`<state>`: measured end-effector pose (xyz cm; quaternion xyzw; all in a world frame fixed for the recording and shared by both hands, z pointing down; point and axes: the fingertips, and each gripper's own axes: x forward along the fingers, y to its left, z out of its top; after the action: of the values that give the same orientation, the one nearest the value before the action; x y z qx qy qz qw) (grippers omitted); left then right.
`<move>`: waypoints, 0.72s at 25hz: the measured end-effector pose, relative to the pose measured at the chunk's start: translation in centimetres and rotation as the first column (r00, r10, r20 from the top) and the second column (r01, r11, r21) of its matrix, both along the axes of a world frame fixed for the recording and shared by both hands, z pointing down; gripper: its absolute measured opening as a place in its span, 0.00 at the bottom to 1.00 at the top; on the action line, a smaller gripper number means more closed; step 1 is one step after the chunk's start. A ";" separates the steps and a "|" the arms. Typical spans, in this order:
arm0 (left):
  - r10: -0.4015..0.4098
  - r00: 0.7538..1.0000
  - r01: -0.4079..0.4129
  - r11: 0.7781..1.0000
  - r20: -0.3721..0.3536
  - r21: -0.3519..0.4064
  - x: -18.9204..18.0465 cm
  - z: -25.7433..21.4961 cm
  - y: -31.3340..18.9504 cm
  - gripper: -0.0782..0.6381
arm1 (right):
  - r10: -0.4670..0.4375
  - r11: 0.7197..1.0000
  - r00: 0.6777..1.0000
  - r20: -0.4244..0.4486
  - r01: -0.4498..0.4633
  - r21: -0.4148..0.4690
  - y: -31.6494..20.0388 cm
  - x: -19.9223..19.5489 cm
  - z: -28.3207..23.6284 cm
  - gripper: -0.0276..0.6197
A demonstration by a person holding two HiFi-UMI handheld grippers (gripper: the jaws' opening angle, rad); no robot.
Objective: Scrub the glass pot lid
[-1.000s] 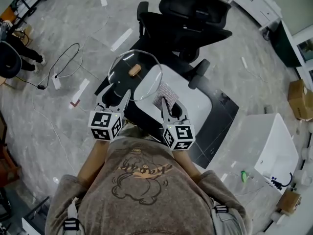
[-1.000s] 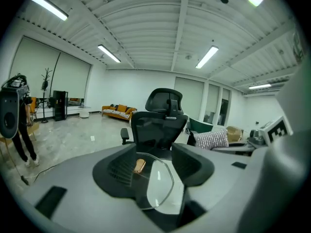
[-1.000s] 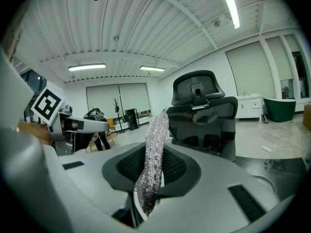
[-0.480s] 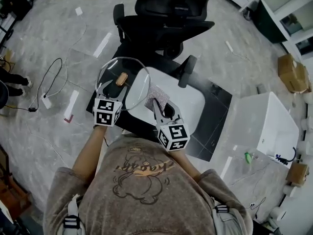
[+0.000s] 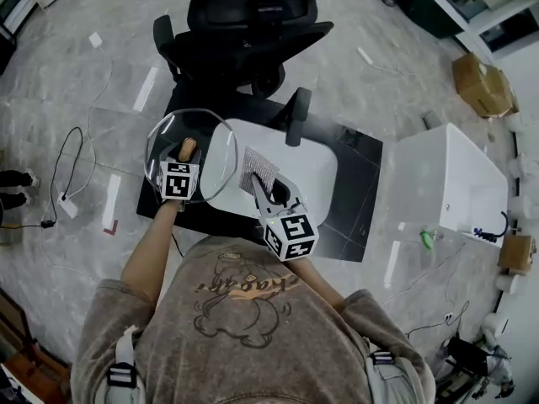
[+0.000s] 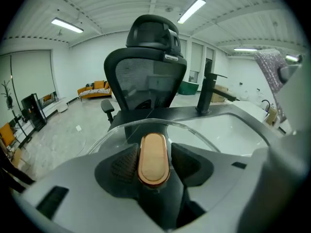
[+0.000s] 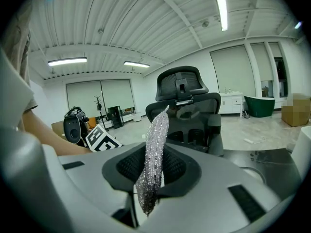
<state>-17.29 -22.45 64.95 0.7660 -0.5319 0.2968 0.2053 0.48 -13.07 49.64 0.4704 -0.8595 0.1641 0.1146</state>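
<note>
The round glass pot lid [image 5: 181, 141] hangs in the air over the left edge of the white sink [image 5: 316, 171]. My left gripper [image 5: 184, 160] is shut on the lid's tan wooden handle [image 6: 154, 158], which sits between the dark pads; the clear rim [image 6: 146, 125] arcs beyond it. To the right, my right gripper [image 5: 263, 183] is shut on a silvery mesh scrub cloth [image 5: 257, 169], which stands up from the jaws [image 7: 152, 166]. The cloth is just right of the lid's edge; contact cannot be told.
A black office chair [image 5: 244, 28] stands behind the sink. A black faucet [image 6: 210, 89] rises at the sink's far side. A white cabinet [image 5: 446, 188] is to the right, cardboard boxes [image 5: 480, 82] farther off. Cables [image 5: 72, 167] lie on the grey floor at left.
Both grippers with the lid and cloth have shifted left in the head view as the head turned. The left gripper has turned, so its marker cube now faces the camera.
</note>
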 end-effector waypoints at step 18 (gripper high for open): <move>-0.033 0.999 0.031 0.998 -0.028 -0.063 0.2 1.6 -1.1 0.36 | 0.027 0.999 1.000 -0.010 -0.027 -0.025 -1.1 1.2 1.2 0.18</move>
<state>-17.07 -23.52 66.57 0.7548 -0.5315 0.2990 0.2415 1.67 -14.14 50.86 0.4812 -0.8503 0.1743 0.1225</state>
